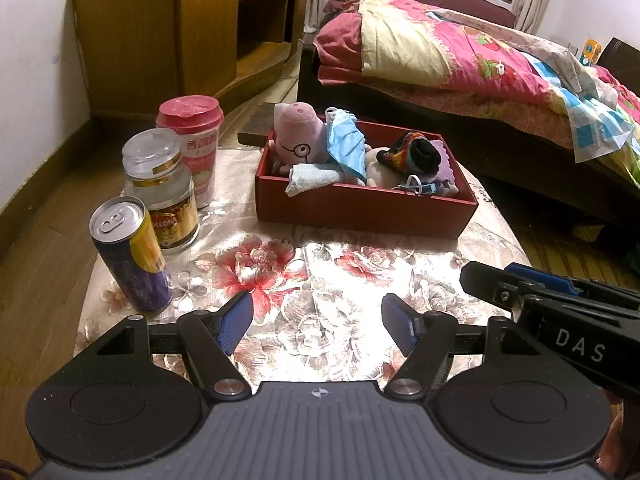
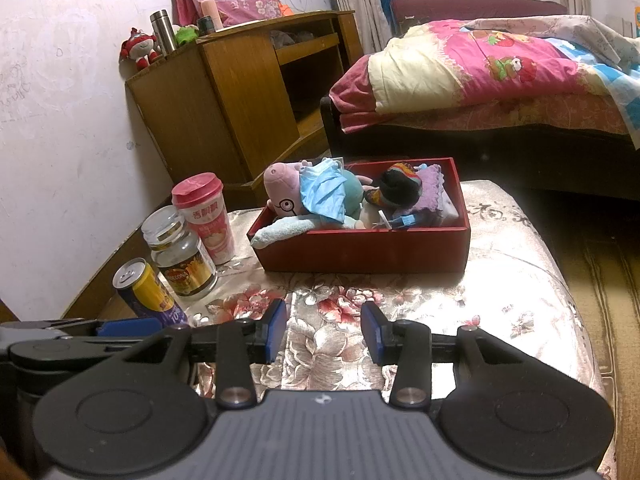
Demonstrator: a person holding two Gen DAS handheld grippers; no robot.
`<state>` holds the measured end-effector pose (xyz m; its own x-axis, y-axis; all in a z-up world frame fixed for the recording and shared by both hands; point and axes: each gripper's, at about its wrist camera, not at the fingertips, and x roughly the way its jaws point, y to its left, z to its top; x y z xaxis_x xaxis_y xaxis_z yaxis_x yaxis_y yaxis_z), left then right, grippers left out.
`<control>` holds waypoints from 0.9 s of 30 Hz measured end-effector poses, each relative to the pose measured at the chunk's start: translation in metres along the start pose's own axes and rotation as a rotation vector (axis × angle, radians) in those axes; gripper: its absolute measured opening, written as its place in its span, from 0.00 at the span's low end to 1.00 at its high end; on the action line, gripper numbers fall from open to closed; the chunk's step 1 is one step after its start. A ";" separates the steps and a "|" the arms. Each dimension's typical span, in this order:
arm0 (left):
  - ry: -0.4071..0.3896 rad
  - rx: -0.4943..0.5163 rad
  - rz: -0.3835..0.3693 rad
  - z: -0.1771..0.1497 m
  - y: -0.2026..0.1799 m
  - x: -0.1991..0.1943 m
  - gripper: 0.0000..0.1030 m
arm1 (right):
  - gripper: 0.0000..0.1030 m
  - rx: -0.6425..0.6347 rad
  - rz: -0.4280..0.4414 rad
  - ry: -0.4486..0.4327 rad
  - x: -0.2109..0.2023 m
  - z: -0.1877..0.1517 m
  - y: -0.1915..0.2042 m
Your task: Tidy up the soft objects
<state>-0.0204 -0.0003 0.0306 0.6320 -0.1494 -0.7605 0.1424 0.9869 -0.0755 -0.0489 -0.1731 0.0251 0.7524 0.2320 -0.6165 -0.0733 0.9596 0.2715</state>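
A red box (image 1: 360, 206) (image 2: 360, 248) stands on the floral-covered table. It holds a pink pig plush (image 1: 294, 132) (image 2: 280, 188), a blue face mask (image 1: 346, 142) (image 2: 324, 192), a light blue cloth (image 1: 314, 178) (image 2: 276, 230), a dark multicoloured knit item (image 1: 416, 154) (image 2: 396, 188) and a purple cloth (image 2: 430, 192). My left gripper (image 1: 316, 322) is open and empty over the near table. My right gripper (image 2: 324, 330) is open and empty, also short of the box; it shows at the right of the left wrist view (image 1: 520, 288).
At the table's left stand a yellow-blue can (image 1: 130, 252) (image 2: 146, 292), a glass jar (image 1: 162, 188) (image 2: 180, 252) and a pink cup (image 1: 194, 144) (image 2: 206, 216). A wooden cabinet (image 2: 248, 92) stands behind, a bed with pink bedding (image 1: 460, 60) to the right.
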 end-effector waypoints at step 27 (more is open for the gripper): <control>-0.045 0.016 0.016 0.000 -0.002 -0.002 0.72 | 0.17 0.001 -0.003 -0.007 0.000 0.000 -0.001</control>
<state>-0.0226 -0.0021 0.0325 0.6680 -0.1366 -0.7315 0.1442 0.9881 -0.0528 -0.0493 -0.1740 0.0246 0.7573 0.2281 -0.6119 -0.0708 0.9602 0.2702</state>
